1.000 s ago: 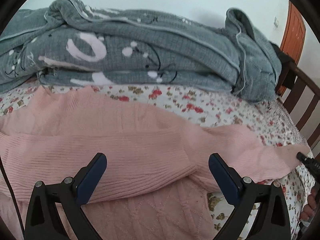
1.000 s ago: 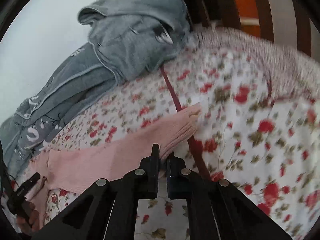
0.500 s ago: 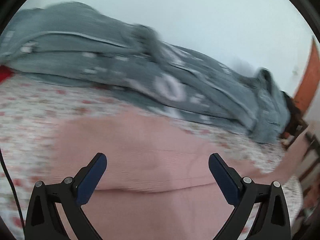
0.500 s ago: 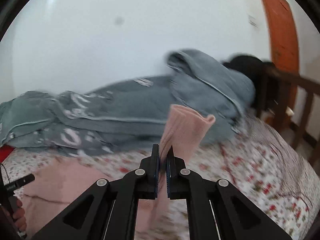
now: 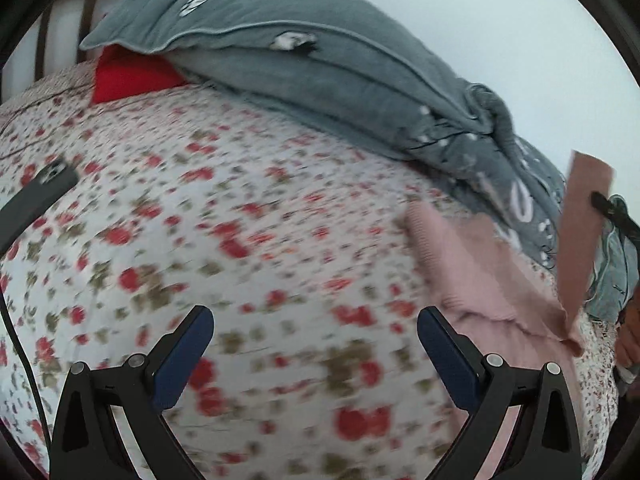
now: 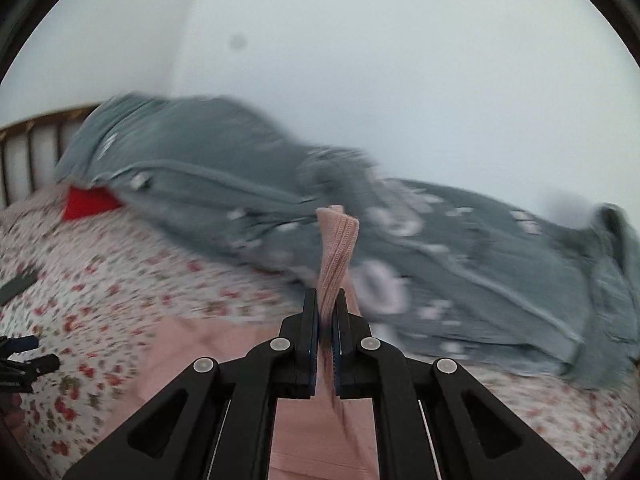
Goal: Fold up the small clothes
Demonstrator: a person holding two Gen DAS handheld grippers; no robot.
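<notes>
Left wrist view: left gripper point(image 5: 314, 354) spread wide and empty above the floral sheet point(image 5: 240, 240); pink sweater point(image 5: 488, 296) lies at right. Right wrist view: right gripper point(image 6: 325, 320) clamps the sweater's raised sleeve point(image 6: 335, 248) before the grey blanket point(image 6: 460, 264)

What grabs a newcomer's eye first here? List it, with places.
The pink sleeve sticks up mid-frame, pinched in the right gripper. Behind it a grey quilt is heaped along the wall. The left gripper is open over the flowered sheet.
</notes>
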